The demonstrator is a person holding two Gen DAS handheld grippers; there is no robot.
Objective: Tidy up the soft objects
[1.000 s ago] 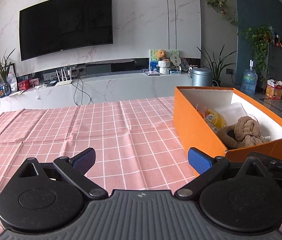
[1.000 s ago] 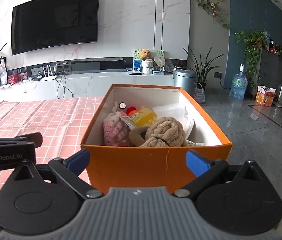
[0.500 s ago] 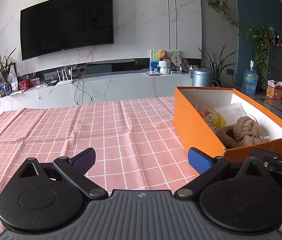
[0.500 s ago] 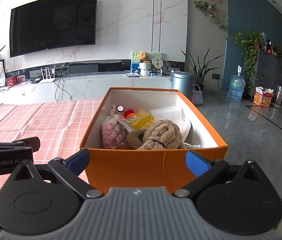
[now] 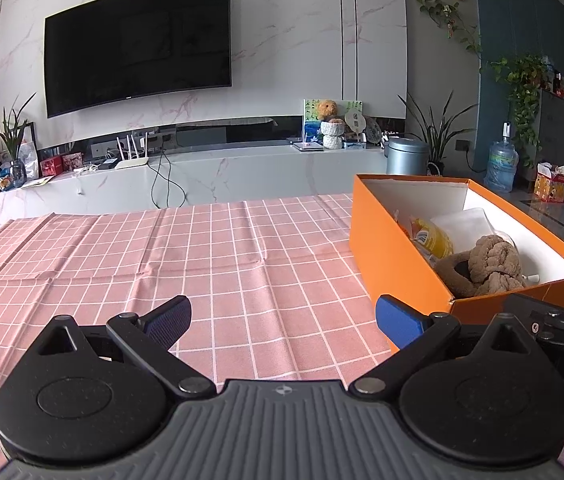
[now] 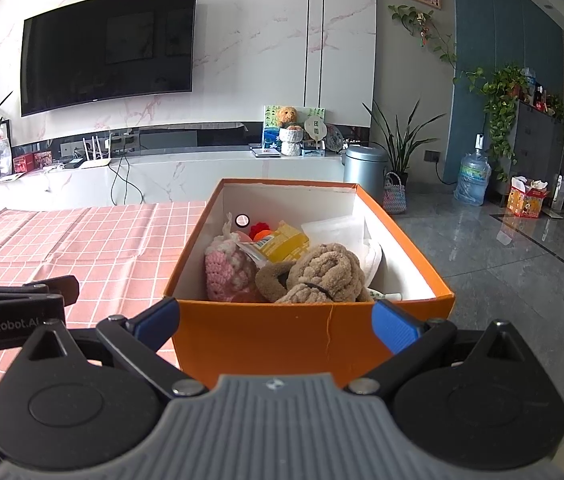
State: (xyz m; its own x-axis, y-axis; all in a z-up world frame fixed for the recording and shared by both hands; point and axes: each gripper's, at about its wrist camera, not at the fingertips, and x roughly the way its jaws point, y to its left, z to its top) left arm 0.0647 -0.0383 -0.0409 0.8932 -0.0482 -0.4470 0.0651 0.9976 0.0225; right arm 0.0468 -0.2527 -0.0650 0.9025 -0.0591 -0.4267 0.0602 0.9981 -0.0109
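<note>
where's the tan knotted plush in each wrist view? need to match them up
Left wrist: tan knotted plush at right of frame, in the near end of the orange box.
Right wrist: same plush at centre, behind the box's near wall.
Shared landmark: the wall TV, upper left in both.

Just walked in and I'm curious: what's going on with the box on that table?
A person holds two grippers, both open and empty. The right gripper faces the near end of an open orange cardboard box on the pink checked tablecloth. Inside lie a tan knotted plush toy, a pink crocheted item and a yellow packet. The left gripper hovers over bare cloth beside it.
</note>
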